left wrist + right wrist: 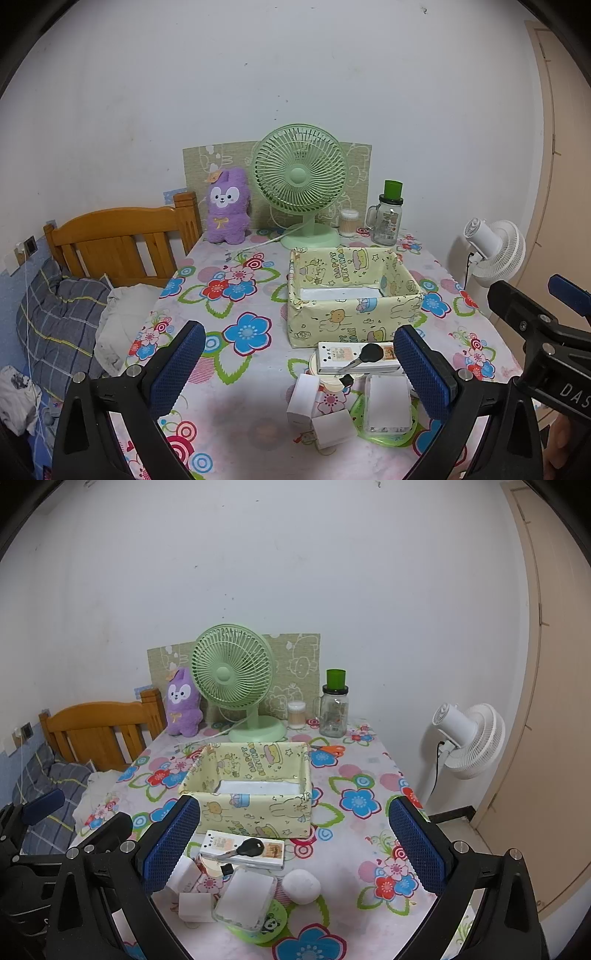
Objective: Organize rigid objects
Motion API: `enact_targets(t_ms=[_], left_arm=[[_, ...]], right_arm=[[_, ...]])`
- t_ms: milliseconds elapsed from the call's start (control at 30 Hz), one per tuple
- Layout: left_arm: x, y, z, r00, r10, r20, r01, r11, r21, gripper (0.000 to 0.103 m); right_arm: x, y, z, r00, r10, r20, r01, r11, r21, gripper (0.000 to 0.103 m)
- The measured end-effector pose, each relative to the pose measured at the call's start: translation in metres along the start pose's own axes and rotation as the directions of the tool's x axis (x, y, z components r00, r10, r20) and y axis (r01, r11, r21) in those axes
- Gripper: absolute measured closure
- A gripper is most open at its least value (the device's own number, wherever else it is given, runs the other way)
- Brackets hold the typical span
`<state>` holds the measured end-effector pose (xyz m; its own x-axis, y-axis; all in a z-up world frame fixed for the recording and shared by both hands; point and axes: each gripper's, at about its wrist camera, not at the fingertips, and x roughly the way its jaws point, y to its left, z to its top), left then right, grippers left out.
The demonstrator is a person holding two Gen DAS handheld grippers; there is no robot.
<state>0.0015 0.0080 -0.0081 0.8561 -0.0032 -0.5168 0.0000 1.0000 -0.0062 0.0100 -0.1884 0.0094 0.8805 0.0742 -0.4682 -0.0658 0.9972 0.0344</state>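
Note:
A yellow paper-wrapped box (351, 299) (255, 790) stands open-topped in the middle of the flowered table. In front of it lies a heap: a black-headed key (369, 354) (249, 847) on a flat white device (354, 358) (243, 849), two small white boxes (303, 400) (194, 904), a clear lidded container (388, 402) (245, 895) on a green coaster (271, 925), and a white ball (301, 886). My left gripper (299, 365) is open above the table's near left part. My right gripper (291, 842) is open over the heap. Both hold nothing.
At the table's back stand a green fan (299, 181) (232, 675), a purple plush (225, 206), a cotton-swab tub (349, 221) and a glass jar with a green cup (388, 218). Orange scissors (328, 749) lie behind the box. A bed (110, 251) is left, a white fan (469, 738) right.

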Motion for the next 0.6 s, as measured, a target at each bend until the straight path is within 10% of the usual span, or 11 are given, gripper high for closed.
enact_targets(t_ms=[600], left_arm=[[0.0007, 0.0002, -0.0028, 1.000, 0.004, 0.000, -0.004, 1.000, 0.008, 0.000]], right_arm=[[0.0023, 0.0062, -0.0015, 1.000, -0.002, -0.012, 0.002, 1.000, 0.003, 0.000]])
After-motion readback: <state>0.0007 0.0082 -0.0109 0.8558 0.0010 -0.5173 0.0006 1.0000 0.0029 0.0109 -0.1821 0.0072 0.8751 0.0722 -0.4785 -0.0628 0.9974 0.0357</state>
